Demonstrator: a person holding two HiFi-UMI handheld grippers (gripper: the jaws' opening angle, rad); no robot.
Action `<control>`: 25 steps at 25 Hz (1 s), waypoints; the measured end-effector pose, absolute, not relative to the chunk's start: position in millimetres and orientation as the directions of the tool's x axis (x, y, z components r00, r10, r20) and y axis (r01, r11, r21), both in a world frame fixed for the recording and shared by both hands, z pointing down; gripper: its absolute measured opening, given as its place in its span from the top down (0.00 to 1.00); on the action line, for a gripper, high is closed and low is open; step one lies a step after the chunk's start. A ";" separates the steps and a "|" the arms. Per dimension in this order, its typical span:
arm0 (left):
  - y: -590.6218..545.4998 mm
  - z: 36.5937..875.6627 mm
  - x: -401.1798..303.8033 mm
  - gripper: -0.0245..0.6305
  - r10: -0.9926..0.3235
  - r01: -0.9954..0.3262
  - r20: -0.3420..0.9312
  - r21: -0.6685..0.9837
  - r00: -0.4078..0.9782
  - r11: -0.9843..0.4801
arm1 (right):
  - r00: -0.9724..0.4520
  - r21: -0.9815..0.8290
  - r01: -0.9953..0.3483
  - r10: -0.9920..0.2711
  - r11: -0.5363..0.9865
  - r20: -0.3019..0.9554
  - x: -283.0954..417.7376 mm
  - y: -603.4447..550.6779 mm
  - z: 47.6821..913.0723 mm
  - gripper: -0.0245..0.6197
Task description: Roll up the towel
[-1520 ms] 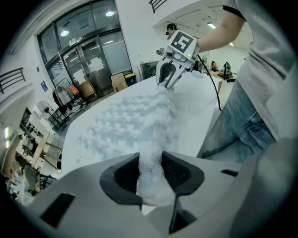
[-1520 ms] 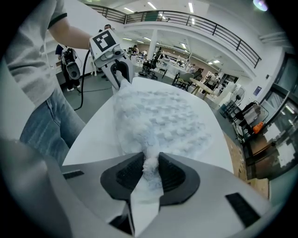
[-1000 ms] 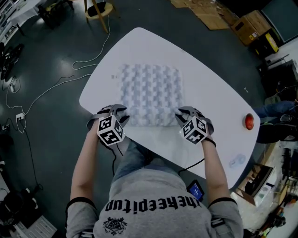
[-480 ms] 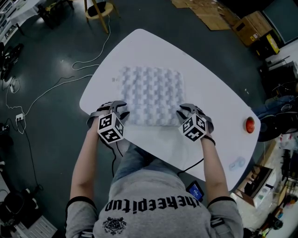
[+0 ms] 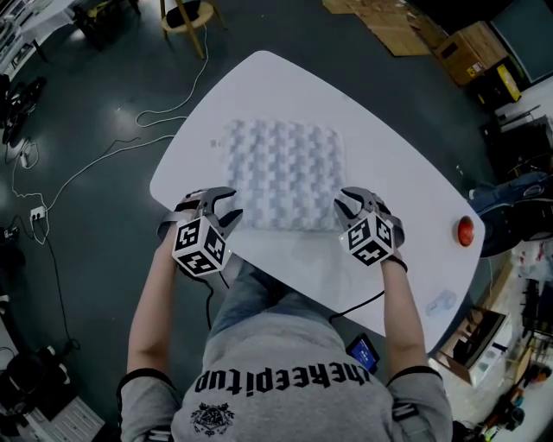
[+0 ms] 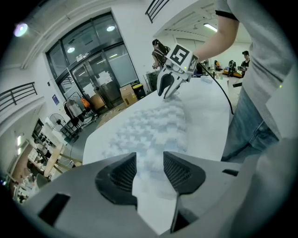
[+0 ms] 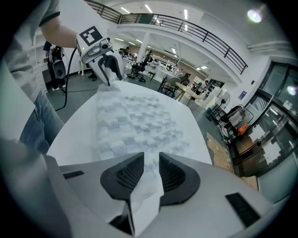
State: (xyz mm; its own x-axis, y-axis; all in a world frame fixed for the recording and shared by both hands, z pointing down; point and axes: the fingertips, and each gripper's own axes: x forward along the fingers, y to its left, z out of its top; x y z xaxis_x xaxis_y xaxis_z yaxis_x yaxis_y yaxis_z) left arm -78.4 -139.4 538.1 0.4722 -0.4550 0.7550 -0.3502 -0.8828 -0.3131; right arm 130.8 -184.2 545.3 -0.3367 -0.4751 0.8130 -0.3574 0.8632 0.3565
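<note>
A white waffle-textured towel [image 5: 281,173] lies spread flat on the white table [image 5: 259,86]. My left gripper [image 5: 226,211] is at the towel's near left corner. In the left gripper view [image 6: 150,169] that corner of the towel [image 6: 149,130] sits between the pads, cloth hangs below them, and the jaws are opening slightly. My right gripper [image 5: 347,210] is at the near right corner. In the right gripper view [image 7: 151,169] it is shut narrowly on the towel [image 7: 135,116], with a fold of cloth poking out underneath. Each gripper view shows the other gripper at the far corner of the near edge.
A small red object [image 5: 466,230] sits near the table's right edge. The person stands at the near edge of the table. On the dark floor there are cables [image 5: 104,155] at the left, a stool [image 5: 186,17] beyond the table and cardboard boxes [image 5: 471,47] at the top right.
Both grippers have lifted a little at the towel's near corners and shifted slightly outward. The rest of the towel still lies flat.
</note>
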 end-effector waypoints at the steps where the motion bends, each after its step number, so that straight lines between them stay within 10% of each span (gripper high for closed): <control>1: -133.0 539.8 -77.3 0.69 -0.449 -0.335 0.760 -0.317 0.470 -0.887 | -0.345 0.357 -0.352 -0.475 0.865 0.810 129.1 -179.1 542.0 0.84; 25: -121.7 608.1 -76.1 0.58 -0.445 -0.287 0.831 -0.361 0.332 -0.887 | -0.239 0.418 -0.211 -0.461 0.884 0.854 132.4 -145.9 612.4 0.63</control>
State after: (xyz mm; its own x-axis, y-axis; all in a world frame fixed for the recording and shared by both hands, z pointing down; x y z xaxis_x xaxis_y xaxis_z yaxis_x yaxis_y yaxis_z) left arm -76.1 -121.7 608.1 0.3321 -0.4454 0.8314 -0.2873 -0.8874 -0.3606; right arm 132.4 -145.9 612.4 -0.2387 -0.4614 0.8545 -0.2106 0.8836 0.4183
